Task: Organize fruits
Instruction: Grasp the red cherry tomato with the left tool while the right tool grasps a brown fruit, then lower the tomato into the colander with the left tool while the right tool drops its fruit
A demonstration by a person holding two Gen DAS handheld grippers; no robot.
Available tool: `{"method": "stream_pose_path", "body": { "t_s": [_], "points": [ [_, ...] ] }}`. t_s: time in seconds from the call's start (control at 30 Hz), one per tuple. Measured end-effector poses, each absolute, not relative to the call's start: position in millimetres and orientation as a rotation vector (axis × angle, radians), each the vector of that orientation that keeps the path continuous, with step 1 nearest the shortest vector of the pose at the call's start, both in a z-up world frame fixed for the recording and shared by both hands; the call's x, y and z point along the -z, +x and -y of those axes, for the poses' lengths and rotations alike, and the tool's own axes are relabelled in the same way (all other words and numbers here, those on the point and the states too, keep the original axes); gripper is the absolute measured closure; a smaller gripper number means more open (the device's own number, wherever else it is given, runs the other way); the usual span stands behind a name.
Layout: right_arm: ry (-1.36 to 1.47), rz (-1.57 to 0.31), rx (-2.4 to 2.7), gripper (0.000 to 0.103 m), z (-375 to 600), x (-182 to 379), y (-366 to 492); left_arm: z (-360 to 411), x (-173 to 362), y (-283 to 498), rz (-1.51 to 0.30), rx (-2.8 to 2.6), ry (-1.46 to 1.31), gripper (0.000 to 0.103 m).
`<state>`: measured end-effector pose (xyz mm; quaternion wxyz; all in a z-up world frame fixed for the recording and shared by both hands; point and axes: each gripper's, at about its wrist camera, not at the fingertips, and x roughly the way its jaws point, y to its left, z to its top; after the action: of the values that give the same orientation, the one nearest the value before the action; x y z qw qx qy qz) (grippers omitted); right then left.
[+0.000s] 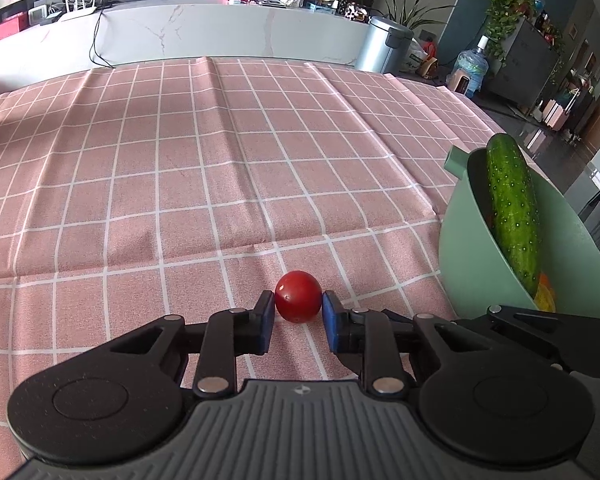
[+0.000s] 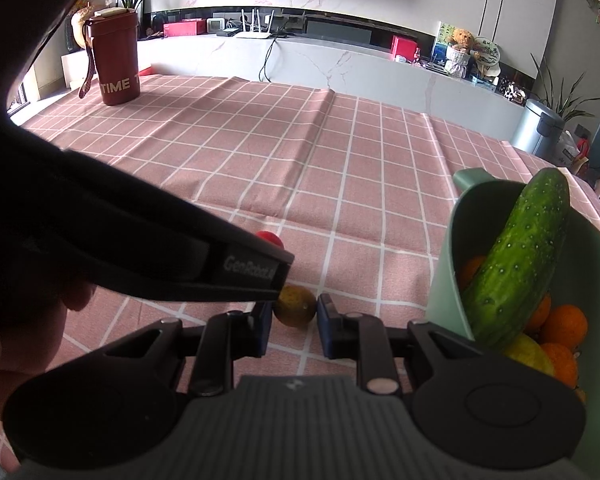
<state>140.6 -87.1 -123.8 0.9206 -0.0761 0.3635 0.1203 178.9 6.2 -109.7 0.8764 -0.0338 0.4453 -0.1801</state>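
Note:
A small red tomato (image 1: 298, 296) rests on the pink checked tablecloth (image 1: 220, 160), and my left gripper (image 1: 298, 306) is shut on it, both blue pads touching its sides. In the right wrist view a yellow-green fruit (image 2: 295, 306) sits on the cloth with my right gripper (image 2: 294, 312) shut on it. The left gripper's black body (image 2: 140, 256) crosses that view and hides most of the tomato (image 2: 270, 237). A green bowl (image 2: 444, 280) at the right holds a cucumber (image 2: 516, 256), oranges (image 2: 562, 326) and a yellow fruit (image 2: 528, 354).
A dark red cup (image 2: 115, 60) marked TIME stands at the far left corner of the table. The bowl (image 1: 460, 248) with the leaning cucumber (image 1: 514, 208) sits close to the table's right edge. A hand (image 2: 28, 344) shows at the lower left.

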Motion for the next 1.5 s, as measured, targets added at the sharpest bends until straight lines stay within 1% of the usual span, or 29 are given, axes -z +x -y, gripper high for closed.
{"method": "stream_pose_path", "body": {
  "t_s": [0.23, 0.47, 0.67, 0.97, 1.17, 1.5],
  "points": [
    [-0.115, -0.746, -0.289, 0.084, 92, 118, 136, -23, 95, 158, -0.922, 0.333, -0.155, 0.075],
    [-0.079, -0.743, -0.361, 0.084, 97, 101, 115, -35, 73, 138, -0.883, 0.317, -0.259, 0.075],
    [-0.049, -0.757, -0.390, 0.084, 110, 83, 95, -24, 56, 119, -0.847, 0.327, -0.253, 0.075],
    [0.022, -0.721, -0.378, 0.084, 154, 45, 66, 14, 26, 95, -0.793, 0.399, -0.205, 0.075],
    [0.032, -0.688, -0.355, 0.084, 196, 21, 54, 45, 14, 92, -0.778, 0.464, -0.187, 0.075],
    [0.040, -0.740, -0.324, 0.084, 277, 9, 72, 101, 11, 107, -0.798, 0.556, -0.079, 0.075]
  ]
}}
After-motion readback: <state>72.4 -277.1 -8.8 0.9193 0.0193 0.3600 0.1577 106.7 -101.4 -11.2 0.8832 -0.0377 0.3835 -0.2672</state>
